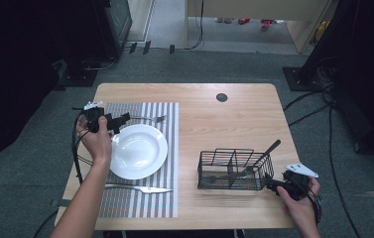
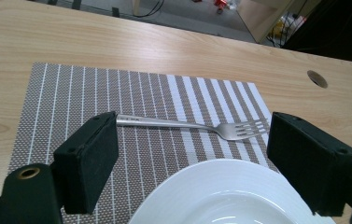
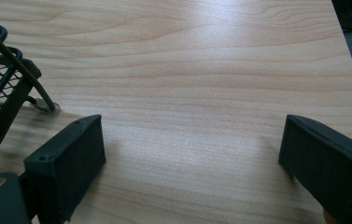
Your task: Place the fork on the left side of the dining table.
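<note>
Left gripper view: fork [image 2: 197,125] on placemat [image 2: 71,102], beyond spread left tongs [image 2: 192,158].

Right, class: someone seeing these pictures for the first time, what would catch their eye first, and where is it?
Most likely the white plate, bright on the striped placemat at the table's left, with a fork beyond it and a knife on its near side. Next, the black wire caddy at the right holding one utensil, and the open left gripper over the fork handle.

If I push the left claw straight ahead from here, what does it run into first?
Most likely the fork, lying across the placemat just beyond the open left claw, past the plate rim. Depth is unclear, so the claw might pass above it.
</note>
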Available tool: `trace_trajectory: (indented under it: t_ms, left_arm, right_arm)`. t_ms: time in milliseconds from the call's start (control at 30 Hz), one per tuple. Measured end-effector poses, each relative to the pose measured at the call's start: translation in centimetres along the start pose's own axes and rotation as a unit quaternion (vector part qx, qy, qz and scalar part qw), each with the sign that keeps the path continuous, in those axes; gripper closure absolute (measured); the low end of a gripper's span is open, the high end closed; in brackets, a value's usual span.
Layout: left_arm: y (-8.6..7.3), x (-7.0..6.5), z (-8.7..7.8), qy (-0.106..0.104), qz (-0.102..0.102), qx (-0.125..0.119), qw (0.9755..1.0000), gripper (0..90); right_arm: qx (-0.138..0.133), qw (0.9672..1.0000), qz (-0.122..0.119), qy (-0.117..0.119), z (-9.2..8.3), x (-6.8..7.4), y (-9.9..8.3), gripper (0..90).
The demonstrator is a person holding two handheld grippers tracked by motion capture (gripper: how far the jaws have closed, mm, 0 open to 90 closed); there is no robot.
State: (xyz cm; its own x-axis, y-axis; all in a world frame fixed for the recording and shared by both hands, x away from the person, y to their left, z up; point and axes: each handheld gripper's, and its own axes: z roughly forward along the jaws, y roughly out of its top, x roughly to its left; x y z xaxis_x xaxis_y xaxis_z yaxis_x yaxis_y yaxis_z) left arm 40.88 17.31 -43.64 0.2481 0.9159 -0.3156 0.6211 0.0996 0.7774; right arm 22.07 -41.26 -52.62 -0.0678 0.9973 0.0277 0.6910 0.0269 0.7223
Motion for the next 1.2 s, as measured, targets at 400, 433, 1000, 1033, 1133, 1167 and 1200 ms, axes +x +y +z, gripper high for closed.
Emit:
trace_trajectory:
  t_ms: [400, 433, 1000, 1033, 1133, 1167, 1200]
  left_arm:
    - [-0.3, -1.1, -1.9, -0.004, 0.042, -0.004, 0.9991, 17.2]
    - [-0.4, -1.2, -2.1, -0.007, 0.044, -0.005, 0.999, 17.2]
    - [-2.3, -1.5, -5.1, -0.021, 0.058, -0.019, 0.9979, 17.2]
    - [-2.5, -1.4, -5.3, -0.019, 0.059, -0.018, 0.9979, 17.2]
    - [-3.1, -1.2, -5.7, -0.018, 0.062, -0.015, 0.9978, 17.2]
    - [-3.2, -1.1, -5.9, -0.018, 0.062, -0.015, 0.9978, 17.2]
    - [-3.4, -1.0, -6.1, -0.018, 0.061, -0.015, 0.9979, 17.2]
  right_arm:
    - [0.0, 1.0, 0.0, 0.0, 0.0, 0.0, 0.0, 6.6]
    - [0.0, 1.0, 0.0, 0.0, 0.0, 0.0, 0.0, 6.6]
    - [0.0, 1.0, 0.0, 0.0, 0.0, 0.0, 0.0, 6.5]
    - [0.0, 1.0, 0.0, 0.0, 0.0, 0.0, 0.0, 6.5]
    - [0.0, 1.0, 0.0, 0.0, 0.0, 0.0, 0.0, 6.5]
    - [0.0, 1.0, 0.0, -0.001, 0.0, 0.0, 0.0, 6.4]
    - [0.001, 1.0, 0.001, 0.0, 0.0, 0.0, 0.0, 6.4]
